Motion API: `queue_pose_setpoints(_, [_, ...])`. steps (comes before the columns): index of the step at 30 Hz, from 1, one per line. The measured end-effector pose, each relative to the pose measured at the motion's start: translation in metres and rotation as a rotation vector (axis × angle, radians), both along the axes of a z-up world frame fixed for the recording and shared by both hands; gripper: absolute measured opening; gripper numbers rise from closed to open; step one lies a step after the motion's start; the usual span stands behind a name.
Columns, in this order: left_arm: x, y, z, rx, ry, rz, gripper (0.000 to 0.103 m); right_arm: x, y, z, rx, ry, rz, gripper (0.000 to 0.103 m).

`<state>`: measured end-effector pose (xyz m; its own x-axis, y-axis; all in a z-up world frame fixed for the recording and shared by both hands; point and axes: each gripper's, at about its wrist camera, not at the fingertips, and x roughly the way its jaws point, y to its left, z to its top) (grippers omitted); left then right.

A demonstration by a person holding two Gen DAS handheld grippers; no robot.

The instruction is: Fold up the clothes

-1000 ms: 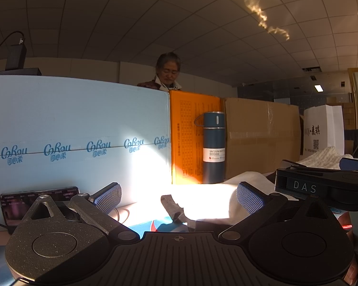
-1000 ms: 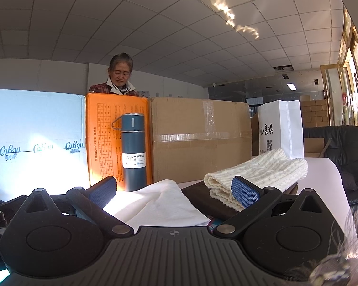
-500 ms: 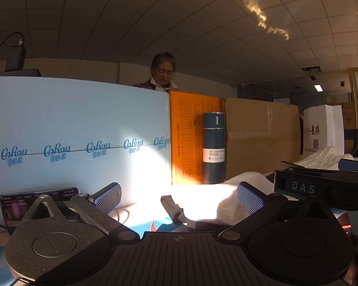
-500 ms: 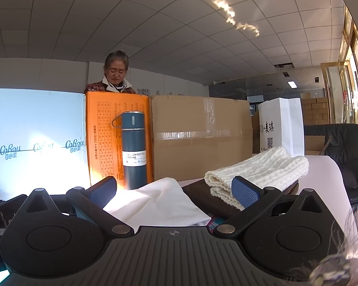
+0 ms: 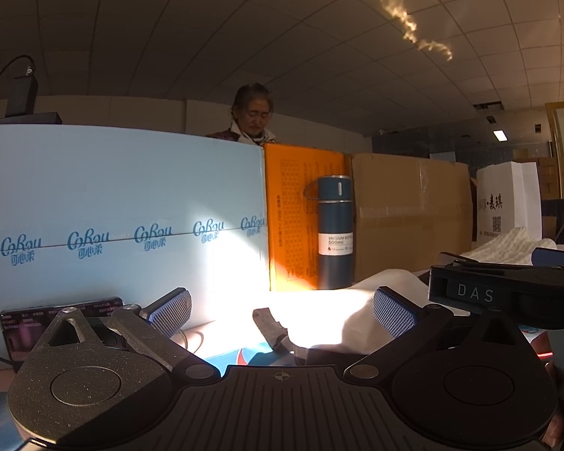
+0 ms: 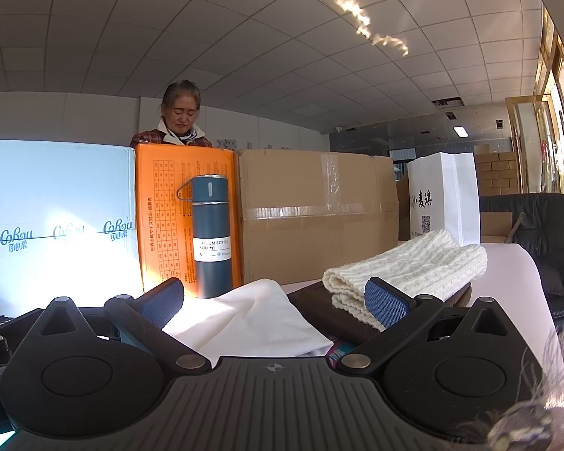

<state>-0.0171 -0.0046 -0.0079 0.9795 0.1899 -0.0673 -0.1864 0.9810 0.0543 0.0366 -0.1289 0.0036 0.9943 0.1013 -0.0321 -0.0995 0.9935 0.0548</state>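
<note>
Just in front of the blue vacuum bottle (image 6: 211, 236), the right gripper (image 6: 274, 302) stood with its blue-padded fingers (image 6: 385, 302) spread wide and nothing between them, low over a rumpled white garment (image 6: 252, 323) that lay between the bottle and the camera. To the right of the bottle, a folded cream knit sweater (image 6: 406, 267) rested on a dark brown garment (image 6: 319, 310), touching it, with one pad in front of its near edge. The left gripper (image 5: 282, 310) was likewise released and empty, its mesh-faced fingers (image 5: 169, 312) wide apart short of the bottle (image 5: 334, 233), with the sunlit white garment (image 5: 342, 312) and a dark grey strip of fabric (image 5: 269, 325) lying beyond them. Behind the bottle an orange box (image 6: 169, 210) stood upright, a light blue Cobou carton (image 5: 120, 218) to its left and a taped cardboard box (image 6: 316, 218) to its right; a person (image 6: 180, 116) stood behind these. Farther right of the bottle stood a white paper bag (image 6: 445, 199).
</note>
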Motion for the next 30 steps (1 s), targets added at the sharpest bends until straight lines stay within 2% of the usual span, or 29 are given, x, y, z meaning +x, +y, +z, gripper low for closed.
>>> queue_pose_setpoints(30, [-0.0004,-0.0021,0.0004,0.012,0.005,-0.023,0.103,0.0015,-0.0019,0.0,0.004,0.008,0.001,0.103])
